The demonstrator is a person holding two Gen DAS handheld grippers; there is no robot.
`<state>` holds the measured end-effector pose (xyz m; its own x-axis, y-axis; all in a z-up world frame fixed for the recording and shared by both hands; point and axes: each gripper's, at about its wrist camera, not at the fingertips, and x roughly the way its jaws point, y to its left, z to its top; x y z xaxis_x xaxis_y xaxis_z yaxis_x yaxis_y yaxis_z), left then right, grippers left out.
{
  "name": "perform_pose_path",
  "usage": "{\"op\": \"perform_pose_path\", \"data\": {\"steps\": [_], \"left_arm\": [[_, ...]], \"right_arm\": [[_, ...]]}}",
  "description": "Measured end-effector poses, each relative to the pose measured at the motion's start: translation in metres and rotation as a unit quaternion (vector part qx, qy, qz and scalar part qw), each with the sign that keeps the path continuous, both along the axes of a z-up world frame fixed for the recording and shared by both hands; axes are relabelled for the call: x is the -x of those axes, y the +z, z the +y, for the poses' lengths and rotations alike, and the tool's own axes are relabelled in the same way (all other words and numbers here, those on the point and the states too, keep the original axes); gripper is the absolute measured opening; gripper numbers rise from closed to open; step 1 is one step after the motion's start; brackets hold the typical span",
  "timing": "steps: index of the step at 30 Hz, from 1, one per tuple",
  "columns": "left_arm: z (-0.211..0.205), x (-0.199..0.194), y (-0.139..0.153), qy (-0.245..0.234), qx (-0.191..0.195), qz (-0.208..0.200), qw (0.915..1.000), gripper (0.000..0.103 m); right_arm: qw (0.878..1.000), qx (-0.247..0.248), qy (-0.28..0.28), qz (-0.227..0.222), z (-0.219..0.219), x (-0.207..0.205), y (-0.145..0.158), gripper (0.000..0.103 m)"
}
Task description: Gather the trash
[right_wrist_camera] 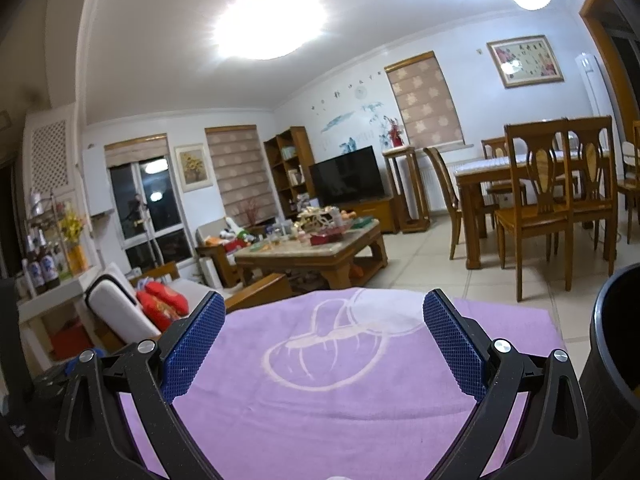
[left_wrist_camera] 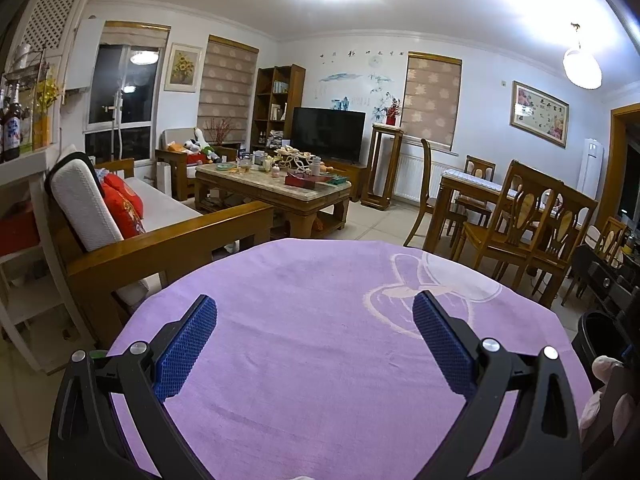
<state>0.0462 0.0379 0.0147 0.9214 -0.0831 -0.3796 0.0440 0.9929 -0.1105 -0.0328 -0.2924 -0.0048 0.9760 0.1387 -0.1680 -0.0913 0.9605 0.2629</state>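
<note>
Both tools spread, nothing pinched: left tool (left_wrist_camera: 315, 322), right tool (right_wrist_camera: 324, 322). Both hover over purple cloth (left_wrist_camera: 320, 340) on desk. No trash visible on cloth in either view. Dark bin (right_wrist_camera: 612, 360) stands just right of desk; contents hidden. Judgement: either collecting done or not started, can't tell which.

A purple cloth (left_wrist_camera: 320, 340) lies foremost; beyond it a cluttered coffee table (left_wrist_camera: 276, 190), a sofa (left_wrist_camera: 160, 216), perhaps 2 bottles (left_wrist_camera: 10, 128).
</note>
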Motion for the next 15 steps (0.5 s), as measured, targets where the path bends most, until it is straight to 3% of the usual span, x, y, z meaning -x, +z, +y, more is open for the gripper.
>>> {"op": "perform_pose_path", "data": {"steps": [15], "left_arm": [[-0.0010,0.0013,-0.0004,0.000,-0.002,-0.001,1.0000,0.098]], "right_arm": [[1.000,-0.003,0.002,0.000,-0.0052,0.0002,0.0016,0.098]]}}
